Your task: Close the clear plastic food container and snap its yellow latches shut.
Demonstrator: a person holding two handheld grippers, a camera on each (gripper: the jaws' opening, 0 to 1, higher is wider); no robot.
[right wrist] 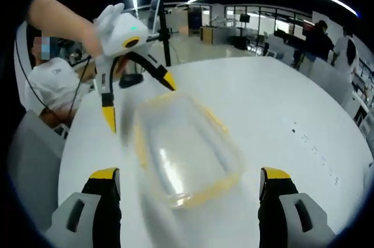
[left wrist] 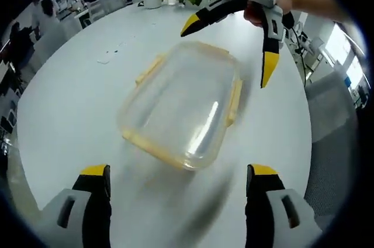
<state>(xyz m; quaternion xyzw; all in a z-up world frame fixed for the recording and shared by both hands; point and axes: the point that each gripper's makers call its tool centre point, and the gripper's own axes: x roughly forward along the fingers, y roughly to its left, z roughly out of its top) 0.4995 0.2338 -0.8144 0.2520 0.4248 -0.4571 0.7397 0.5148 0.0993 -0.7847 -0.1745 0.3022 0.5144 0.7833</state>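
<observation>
Clear plastic container (left wrist: 182, 104) with yellow latches (left wrist: 234, 100) lying motion-blurred on the white table (left wrist: 70, 113) between the left gripper (left wrist: 178, 172) and right gripper (right wrist: 190, 175), both with jaws spread wide, neither touching it.

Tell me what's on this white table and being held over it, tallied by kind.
Clear food containers with yellow latches: 1
Handheld grippers: 2, the left gripper and the right gripper
Total: 3

Clear container (left wrist: 181, 104), yellow latches (left wrist: 234, 100), white table (left wrist: 76, 113)
</observation>
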